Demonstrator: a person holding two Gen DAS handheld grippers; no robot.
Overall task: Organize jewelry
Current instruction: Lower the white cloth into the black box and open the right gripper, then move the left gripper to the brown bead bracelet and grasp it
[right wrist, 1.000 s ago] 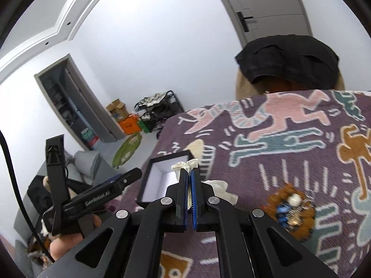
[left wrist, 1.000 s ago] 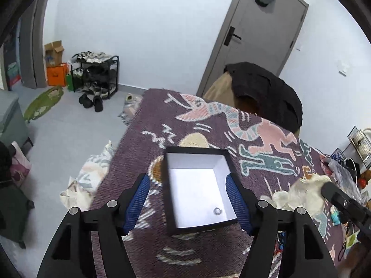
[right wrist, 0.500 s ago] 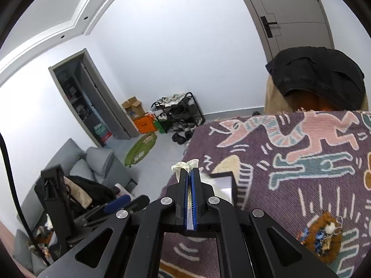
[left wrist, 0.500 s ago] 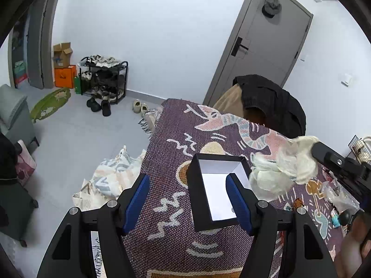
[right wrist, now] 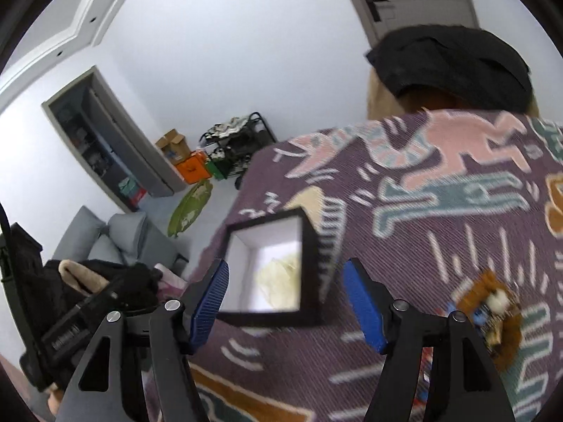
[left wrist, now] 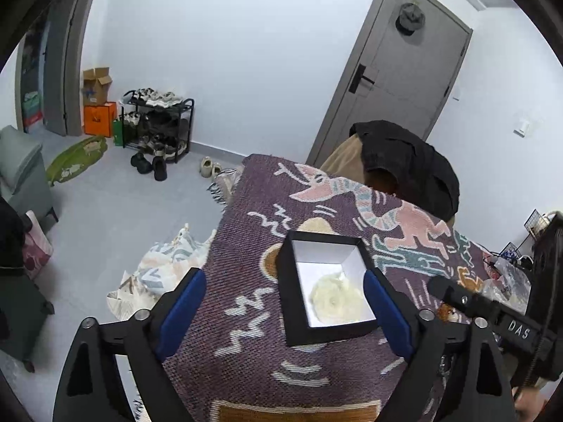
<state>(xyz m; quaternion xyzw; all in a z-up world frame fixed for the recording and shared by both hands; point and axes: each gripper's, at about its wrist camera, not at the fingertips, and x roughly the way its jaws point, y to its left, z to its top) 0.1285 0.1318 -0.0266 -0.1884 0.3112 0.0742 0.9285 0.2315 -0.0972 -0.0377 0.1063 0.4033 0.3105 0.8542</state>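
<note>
The cream fabric flower (left wrist: 336, 299) now lies inside the black box (left wrist: 292, 316), dropped by the right gripper (right wrist: 286, 307), whose jaws are opening empty, while the left gripper (left wrist: 283, 311) widens around the box without touching, so 1 more piece looks stowed.

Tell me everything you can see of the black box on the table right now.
The black box is a shallow, open rectangular tray, apparently card, with thin black walls and a white lining. It sits flat on the purple patterned tablecloth, near the table's left edge. A crumpled cream-white soft piece lies on its floor. No lid is visible. Neither gripper's fingers touch it.
</note>
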